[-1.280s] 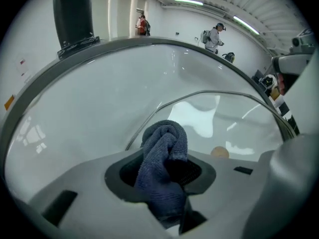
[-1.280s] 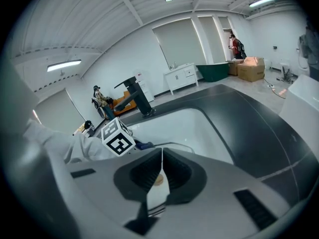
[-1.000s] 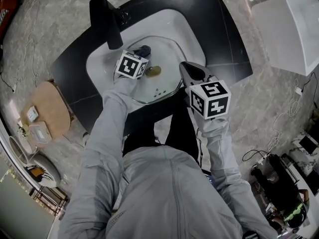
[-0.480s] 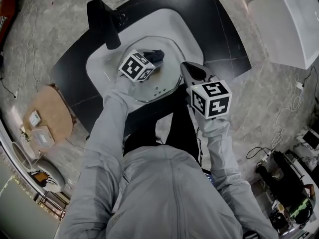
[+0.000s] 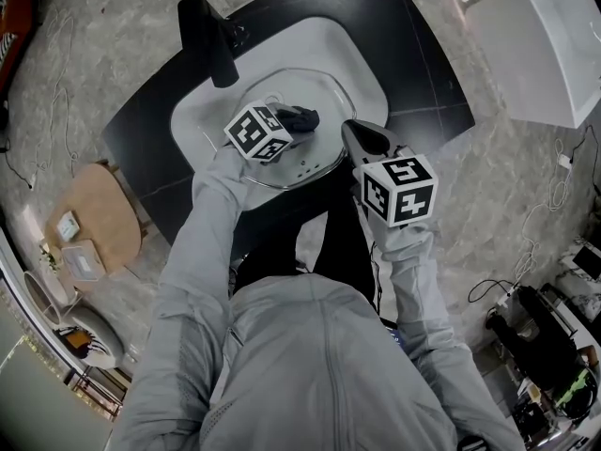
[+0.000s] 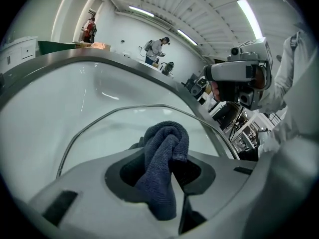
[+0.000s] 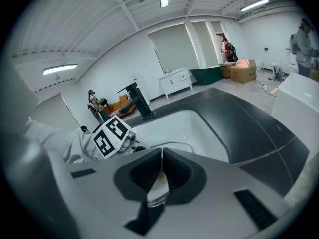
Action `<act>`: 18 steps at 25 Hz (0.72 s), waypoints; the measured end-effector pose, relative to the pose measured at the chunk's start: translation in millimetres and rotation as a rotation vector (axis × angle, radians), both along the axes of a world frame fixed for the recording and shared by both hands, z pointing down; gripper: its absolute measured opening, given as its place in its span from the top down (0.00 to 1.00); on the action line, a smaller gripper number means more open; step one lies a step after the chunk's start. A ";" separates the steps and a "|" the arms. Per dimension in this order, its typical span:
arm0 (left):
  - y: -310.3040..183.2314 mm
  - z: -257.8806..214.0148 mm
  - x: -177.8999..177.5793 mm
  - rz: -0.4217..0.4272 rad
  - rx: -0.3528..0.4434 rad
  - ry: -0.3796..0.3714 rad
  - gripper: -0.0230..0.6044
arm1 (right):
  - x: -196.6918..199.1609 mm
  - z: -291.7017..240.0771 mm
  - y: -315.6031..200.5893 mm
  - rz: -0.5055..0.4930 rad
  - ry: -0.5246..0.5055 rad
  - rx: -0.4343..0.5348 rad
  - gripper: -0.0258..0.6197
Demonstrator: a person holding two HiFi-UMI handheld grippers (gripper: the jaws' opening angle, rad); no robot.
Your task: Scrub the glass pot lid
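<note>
Glass lid (image 5: 315,153), clear w/ metal rim (image 6: 130,107), in sink (image 5: 349,53)

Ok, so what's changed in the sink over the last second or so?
The left gripper, jaws shut on the dark cloth, has dragged the cloth across the glass pot lid toward the right gripper and slightly toward the person. It now covers the brownish spot seen earlier near the lid's middle. The right gripper stays clamped on the lid's rim, and the lid still lies in the white sink.
</note>
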State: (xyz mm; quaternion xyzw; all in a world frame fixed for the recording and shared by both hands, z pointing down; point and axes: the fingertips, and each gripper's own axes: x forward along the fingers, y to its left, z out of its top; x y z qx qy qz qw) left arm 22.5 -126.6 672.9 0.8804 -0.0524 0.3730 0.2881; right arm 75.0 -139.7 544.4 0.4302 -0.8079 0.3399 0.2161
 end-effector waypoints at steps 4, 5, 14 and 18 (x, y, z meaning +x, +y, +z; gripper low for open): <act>15.5 -6.4 -4.6 0.042 -0.039 0.034 0.76 | -3.1 -0.6 5.4 0.007 0.003 0.002 0.91; 19.4 -8.3 -5.9 0.052 -0.049 0.042 0.76 | -4.1 -0.7 6.8 0.010 0.003 0.001 0.91; 57.8 -28.2 -18.7 0.152 -0.127 0.103 0.76 | -17.0 -9.7 23.1 0.001 0.029 0.019 0.91; 69.7 -38.2 -18.3 0.197 -0.145 0.137 0.76 | -18.9 -18.8 26.7 0.010 0.039 0.036 0.91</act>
